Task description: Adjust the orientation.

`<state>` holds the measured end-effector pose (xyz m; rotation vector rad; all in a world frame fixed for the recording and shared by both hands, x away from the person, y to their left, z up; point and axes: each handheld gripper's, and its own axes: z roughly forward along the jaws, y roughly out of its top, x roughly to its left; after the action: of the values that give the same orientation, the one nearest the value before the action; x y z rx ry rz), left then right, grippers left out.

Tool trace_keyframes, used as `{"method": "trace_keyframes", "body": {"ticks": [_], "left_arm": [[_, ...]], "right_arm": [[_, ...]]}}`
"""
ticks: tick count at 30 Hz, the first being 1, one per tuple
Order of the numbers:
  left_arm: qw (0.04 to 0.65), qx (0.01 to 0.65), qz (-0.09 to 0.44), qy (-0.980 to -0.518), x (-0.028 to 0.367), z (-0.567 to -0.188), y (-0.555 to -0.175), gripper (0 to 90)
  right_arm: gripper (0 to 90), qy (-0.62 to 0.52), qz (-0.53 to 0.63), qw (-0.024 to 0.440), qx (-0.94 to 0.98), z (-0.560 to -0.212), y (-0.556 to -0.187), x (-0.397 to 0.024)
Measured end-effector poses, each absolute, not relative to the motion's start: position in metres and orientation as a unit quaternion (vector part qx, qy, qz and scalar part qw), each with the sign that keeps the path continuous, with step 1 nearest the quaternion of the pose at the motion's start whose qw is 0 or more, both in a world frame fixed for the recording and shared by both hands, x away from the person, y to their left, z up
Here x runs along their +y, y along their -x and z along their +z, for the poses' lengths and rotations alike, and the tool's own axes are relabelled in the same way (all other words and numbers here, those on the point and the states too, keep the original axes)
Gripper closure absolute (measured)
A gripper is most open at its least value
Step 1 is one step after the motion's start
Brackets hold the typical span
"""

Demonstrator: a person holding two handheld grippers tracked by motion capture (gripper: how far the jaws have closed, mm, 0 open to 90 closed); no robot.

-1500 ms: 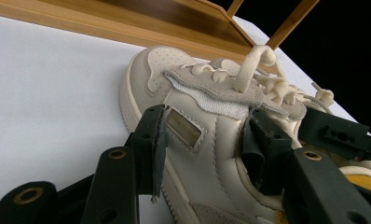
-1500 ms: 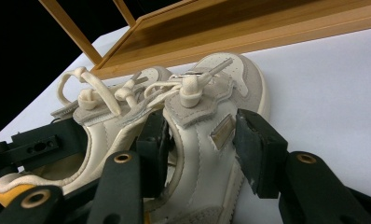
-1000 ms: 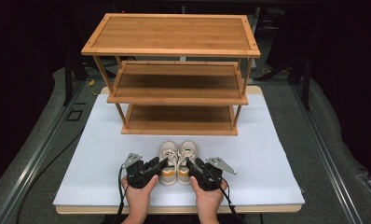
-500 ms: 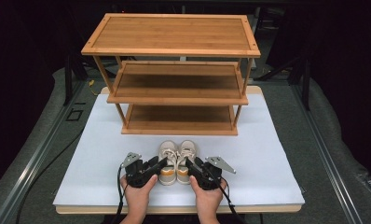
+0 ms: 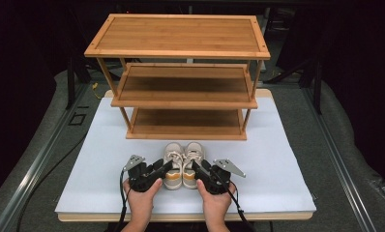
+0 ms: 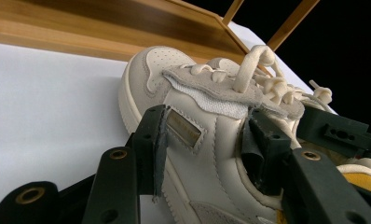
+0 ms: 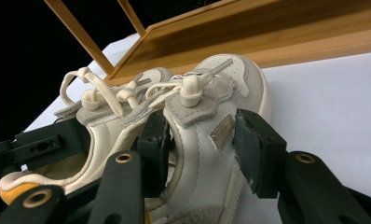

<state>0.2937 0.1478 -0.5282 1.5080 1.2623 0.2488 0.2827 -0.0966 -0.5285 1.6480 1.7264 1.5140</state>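
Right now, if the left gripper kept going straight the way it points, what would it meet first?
The left gripper already straddles the left shoe's side wall, one jaw outside and one inside the opening. Going on, it would probably press into that shoe first; beyond it lies the wooden rack's bottom shelf. Depth is hard to judge.
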Motion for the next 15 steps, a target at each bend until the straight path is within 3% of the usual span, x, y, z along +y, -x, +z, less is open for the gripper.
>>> {"method": "trace_keyframes", "body": {"ticks": [15], "left_arm": [[0.556, 0.528, 0.109, -0.632, 0.153, -0.506, -0.296, 53.9]], "right_arm": [[56.2, -0.566, 0.539, 0.164, 0.602, -0.506, -0.286, -0.092]]}}
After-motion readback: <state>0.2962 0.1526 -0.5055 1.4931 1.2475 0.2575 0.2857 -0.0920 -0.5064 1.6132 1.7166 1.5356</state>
